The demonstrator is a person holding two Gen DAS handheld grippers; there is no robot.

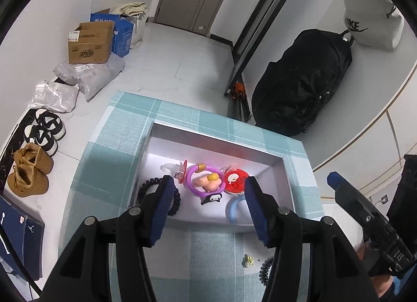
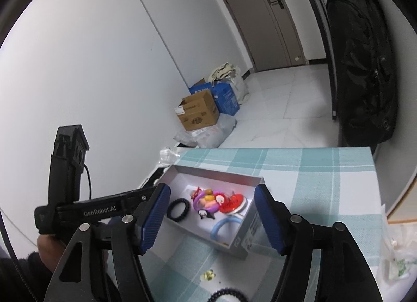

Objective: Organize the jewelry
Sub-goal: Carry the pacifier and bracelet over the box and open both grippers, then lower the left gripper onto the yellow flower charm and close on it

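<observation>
A shallow white box [image 1: 216,143] [image 2: 245,239] sits on the teal checked tablecloth. Inside lie a black coil hair tie [image 1: 176,201] [image 2: 178,209], a purple ring toy [image 1: 191,182] [image 2: 206,204], a red round badge [image 1: 235,180] [image 2: 233,204], a pale blue ring [image 1: 233,209] [image 2: 222,225] and a small penguin charm [image 1: 212,199] [image 2: 204,213]. A small green-yellow trinket [image 1: 248,260] [image 2: 208,274] and another black coil tie [image 1: 264,269] [image 2: 226,295] lie on the cloth before the box. My left gripper [image 1: 208,189] is open and empty above the box. My right gripper [image 2: 212,197] is open and empty, raised above the cloth near the box.
The table edge [image 1: 104,124] drops to a tiled floor with cardboard boxes [image 1: 90,41], plastic bags [image 1: 88,75] and shoes [image 1: 31,169] at the left. A black bag [image 1: 299,83] hangs at the far right. A plastic bag [image 2: 398,263] lies at the table's right.
</observation>
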